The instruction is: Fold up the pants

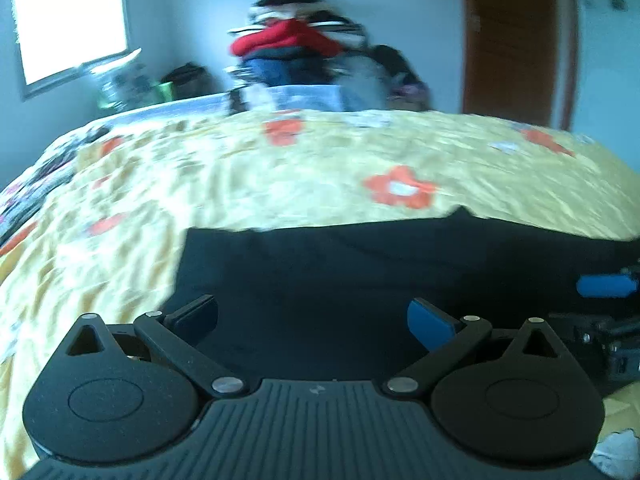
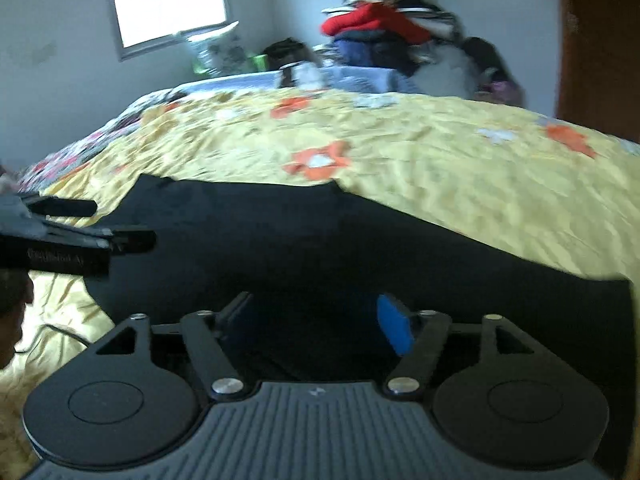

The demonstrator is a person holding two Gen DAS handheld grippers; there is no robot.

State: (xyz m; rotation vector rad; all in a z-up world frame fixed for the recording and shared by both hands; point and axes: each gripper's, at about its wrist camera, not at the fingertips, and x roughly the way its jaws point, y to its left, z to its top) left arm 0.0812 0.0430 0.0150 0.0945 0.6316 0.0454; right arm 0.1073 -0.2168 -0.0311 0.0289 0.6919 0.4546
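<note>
Two grippers, jaws spread, empty: left gripper (image 1: 312, 316), right gripper (image 2: 316, 320) | dark pants (image 1: 360, 272) flat directly ahead of both | yellow floral bedspread (image 1: 280, 184) beyond | window (image 1: 72, 20), clothes pile (image 1: 288, 40), door (image 1: 516, 40) further ahead.

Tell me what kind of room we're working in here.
Most likely a bedroom: the black pants lie on a bed with a yellow floral bedspread, clothes piled behind, beside a window.

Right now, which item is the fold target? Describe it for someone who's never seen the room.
Find the bed with the yellow flowered bedspread. The pants lie flat on its near edge, below both open grippers: the only plain black cloth on it.
</note>
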